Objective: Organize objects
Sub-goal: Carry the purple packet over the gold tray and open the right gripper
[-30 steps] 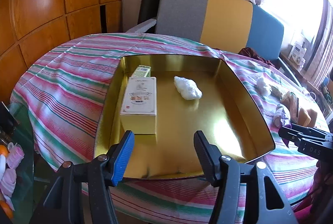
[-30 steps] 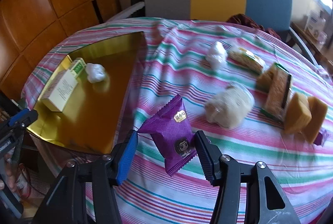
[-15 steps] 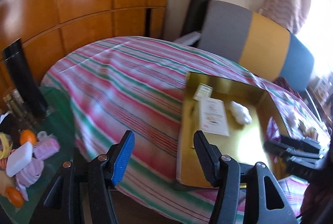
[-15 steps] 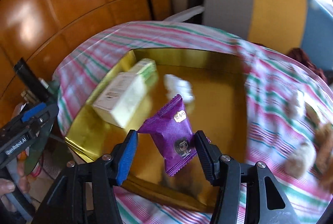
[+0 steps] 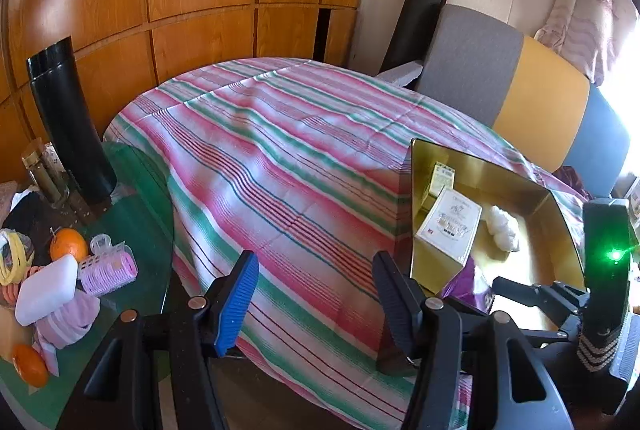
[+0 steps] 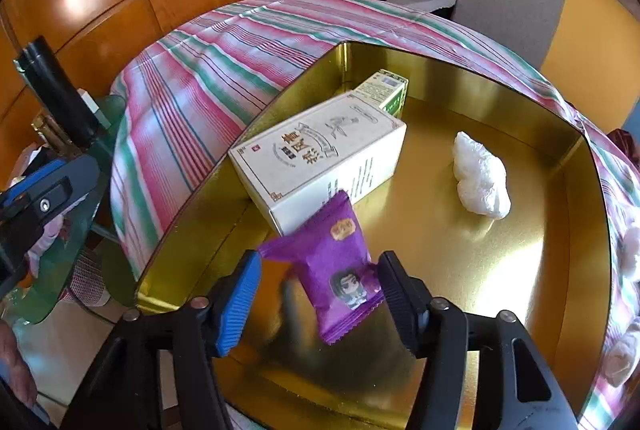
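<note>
Purple packet: your right claw is opening around it above the near edge of the gold tray; the packet tilts between the fingers, its right side against the black finger, clear of the blue one.
Step in hand: release it into the tray, I judge. Let it fall flat on the bare floor in front of the white box, not onto the box's corner, and lift clear only once it lies flat.
Left claw: apart and empty, over the striped cloth at the counter's near edge, left of the tray; keep it out of the way.
Materials: packet is crinkly foil film with serrated end seals; tray is glossy mirror-like metal with upright walls, likely slippery.
Farther in: white box, matte card, lying flat; a small green-and-white carton behind it; a lumpy white wrapped bundle toward the tray's right side.
</note>
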The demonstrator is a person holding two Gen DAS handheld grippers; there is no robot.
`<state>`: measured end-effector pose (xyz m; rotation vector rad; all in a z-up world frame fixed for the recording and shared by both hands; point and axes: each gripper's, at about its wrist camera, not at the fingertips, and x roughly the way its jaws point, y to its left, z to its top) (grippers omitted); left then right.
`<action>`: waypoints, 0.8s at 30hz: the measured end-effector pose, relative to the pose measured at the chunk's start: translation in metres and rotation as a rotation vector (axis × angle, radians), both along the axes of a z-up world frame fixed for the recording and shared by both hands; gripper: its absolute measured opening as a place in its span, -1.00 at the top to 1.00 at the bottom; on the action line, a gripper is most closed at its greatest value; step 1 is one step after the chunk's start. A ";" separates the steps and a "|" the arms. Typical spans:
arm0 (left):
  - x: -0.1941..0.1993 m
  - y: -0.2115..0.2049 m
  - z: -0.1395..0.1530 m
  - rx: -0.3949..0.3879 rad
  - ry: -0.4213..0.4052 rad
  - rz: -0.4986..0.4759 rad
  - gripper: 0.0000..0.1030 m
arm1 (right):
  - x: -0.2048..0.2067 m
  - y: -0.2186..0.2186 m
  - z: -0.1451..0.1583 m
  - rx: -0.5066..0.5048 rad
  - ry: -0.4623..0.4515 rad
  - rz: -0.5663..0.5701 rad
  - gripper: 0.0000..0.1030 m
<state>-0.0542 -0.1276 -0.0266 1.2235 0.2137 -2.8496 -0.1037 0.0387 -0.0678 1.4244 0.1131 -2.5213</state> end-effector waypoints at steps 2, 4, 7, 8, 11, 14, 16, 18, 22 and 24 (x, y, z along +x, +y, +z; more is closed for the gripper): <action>0.000 -0.001 -0.001 0.000 0.000 0.003 -0.16 | 0.003 0.000 0.002 0.002 0.018 0.003 -0.39; 0.001 0.000 -0.002 -0.003 0.000 0.004 -0.16 | 0.008 0.002 0.007 0.016 0.050 -0.010 -0.44; 0.001 0.001 -0.001 -0.005 0.001 0.003 -0.16 | 0.014 0.004 0.014 0.021 0.077 -0.022 -0.47; 0.001 0.001 -0.001 -0.007 0.002 0.002 -0.16 | 0.014 0.003 0.017 0.027 0.087 -0.028 -0.48; 0.001 0.002 0.000 -0.008 0.003 -0.001 -0.16 | 0.019 0.006 0.023 0.033 0.105 -0.043 -0.48; 0.003 0.004 0.001 -0.008 0.009 -0.008 -0.16 | 0.023 0.008 0.032 0.044 0.128 -0.053 -0.48; 0.003 0.006 0.002 -0.009 0.012 -0.013 -0.16 | 0.027 0.009 0.037 0.051 0.145 -0.063 -0.48; 0.004 0.008 0.003 -0.011 0.015 -0.019 -0.16 | 0.030 0.013 0.042 0.044 0.155 -0.074 -0.49; 0.006 0.013 0.006 -0.014 0.022 -0.032 -0.16 | 0.036 0.019 0.051 0.050 0.179 -0.094 -0.49; 0.007 0.015 0.007 -0.015 0.026 -0.041 -0.16 | 0.039 0.022 0.055 0.048 0.189 -0.101 -0.49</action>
